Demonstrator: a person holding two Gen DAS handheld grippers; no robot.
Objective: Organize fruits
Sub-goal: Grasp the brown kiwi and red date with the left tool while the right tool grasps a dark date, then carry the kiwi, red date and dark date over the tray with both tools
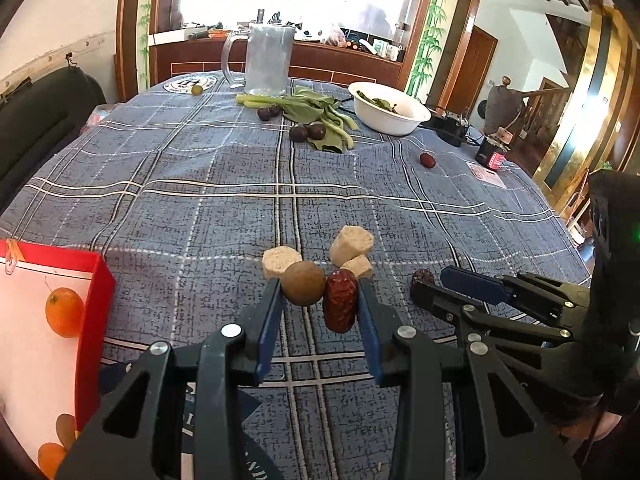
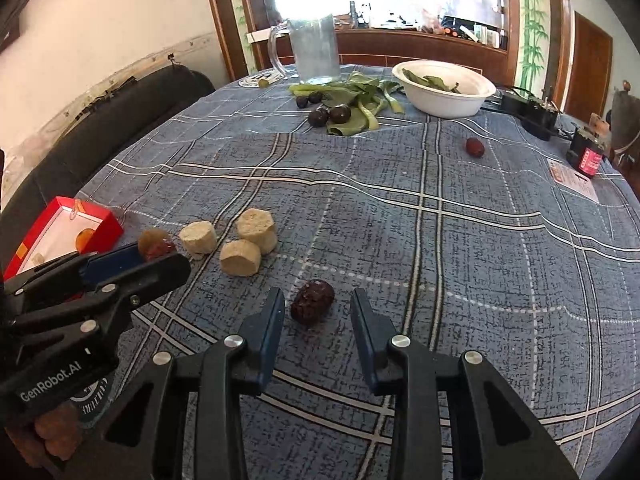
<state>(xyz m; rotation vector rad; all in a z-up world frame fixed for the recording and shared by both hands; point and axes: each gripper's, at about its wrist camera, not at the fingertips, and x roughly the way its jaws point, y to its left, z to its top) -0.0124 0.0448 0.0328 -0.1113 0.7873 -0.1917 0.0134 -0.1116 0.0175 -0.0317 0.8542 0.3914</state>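
Holding two fruits at once: left gripper [image 1: 320, 300] clenched on a brown round fruit [image 1: 303, 283] and a red date [image 1: 340, 305], lifted near the red box [image 1: 94, 332] | right gripper [image 2: 318, 312] straddles a dark date [image 2: 312, 307] on the tablecloth [image 2: 480, 260], pads not yet touching | open cloth ahead; beige chunks [image 2: 248, 240] just left.

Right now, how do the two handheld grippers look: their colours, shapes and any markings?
Both are alike. The left gripper and the right gripper have black angular plastic linkage arms joined by round silver rivets, and flat blue pads on the fingers. The left gripper's body carries white lettering, "GenRobot.AI", in the right wrist view. A small green light glows on the right gripper's body in the left wrist view.
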